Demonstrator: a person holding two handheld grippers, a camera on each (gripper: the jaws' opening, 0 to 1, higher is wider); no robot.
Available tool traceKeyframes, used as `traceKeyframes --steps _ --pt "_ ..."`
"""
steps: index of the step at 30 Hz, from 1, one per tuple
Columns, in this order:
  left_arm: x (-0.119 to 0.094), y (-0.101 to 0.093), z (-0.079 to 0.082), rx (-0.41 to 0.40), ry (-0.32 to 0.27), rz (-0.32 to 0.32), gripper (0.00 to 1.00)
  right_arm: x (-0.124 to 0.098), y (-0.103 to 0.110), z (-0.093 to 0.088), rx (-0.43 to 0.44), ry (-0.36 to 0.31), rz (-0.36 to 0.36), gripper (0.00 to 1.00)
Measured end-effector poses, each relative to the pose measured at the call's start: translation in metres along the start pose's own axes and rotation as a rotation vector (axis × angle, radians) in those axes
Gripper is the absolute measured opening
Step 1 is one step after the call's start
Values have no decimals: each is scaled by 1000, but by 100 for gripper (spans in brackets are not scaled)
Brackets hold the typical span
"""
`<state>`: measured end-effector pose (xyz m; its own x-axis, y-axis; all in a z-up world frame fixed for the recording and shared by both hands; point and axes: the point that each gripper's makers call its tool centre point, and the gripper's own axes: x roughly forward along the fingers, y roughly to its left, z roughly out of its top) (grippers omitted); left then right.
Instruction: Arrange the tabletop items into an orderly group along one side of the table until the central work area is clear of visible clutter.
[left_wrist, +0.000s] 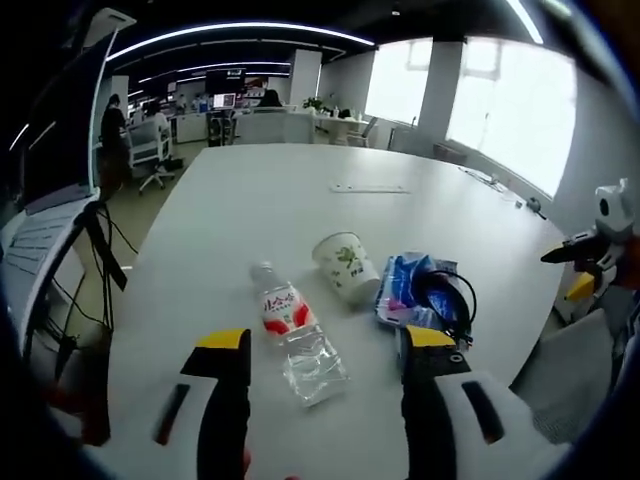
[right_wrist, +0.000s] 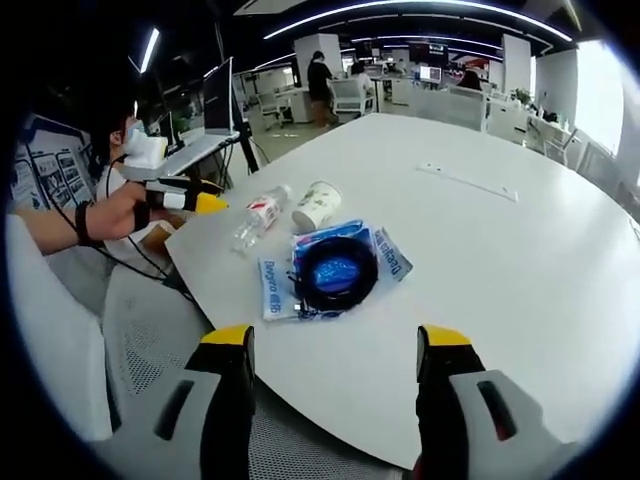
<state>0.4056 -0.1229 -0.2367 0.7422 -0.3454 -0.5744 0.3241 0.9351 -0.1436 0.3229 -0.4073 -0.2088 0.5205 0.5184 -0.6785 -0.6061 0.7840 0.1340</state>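
Fingers of the left gripper (left_wrist: 327, 385) stood spread and empty, poised above a clear water bottle (left_wrist: 295, 330) lying flat on the white desk (left_wrist: 300, 200). Beside it lay a tipped paper cup (left_wrist: 346, 265) and a blue packet (right_wrist: 335, 268) bearing a coiled black cable (right_wrist: 336, 270), all clustered near one desk edge. Fingers of the right gripper (right_wrist: 335, 390) were likewise parted, holding nothing, short of the packet. Step judged: approach before the first pick; next, the left gripper should descend astride the bottle and close.
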Motion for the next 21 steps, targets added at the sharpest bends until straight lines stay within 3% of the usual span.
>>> traceKeyframes --steps 13,21 --pt "30 17 -11 -76 91 56 58 -3 -7 -3 27 -2 -40 64" --pt "46 23 -10 -100 133 67 58 -3 -10 -6 40 3 -50 64"
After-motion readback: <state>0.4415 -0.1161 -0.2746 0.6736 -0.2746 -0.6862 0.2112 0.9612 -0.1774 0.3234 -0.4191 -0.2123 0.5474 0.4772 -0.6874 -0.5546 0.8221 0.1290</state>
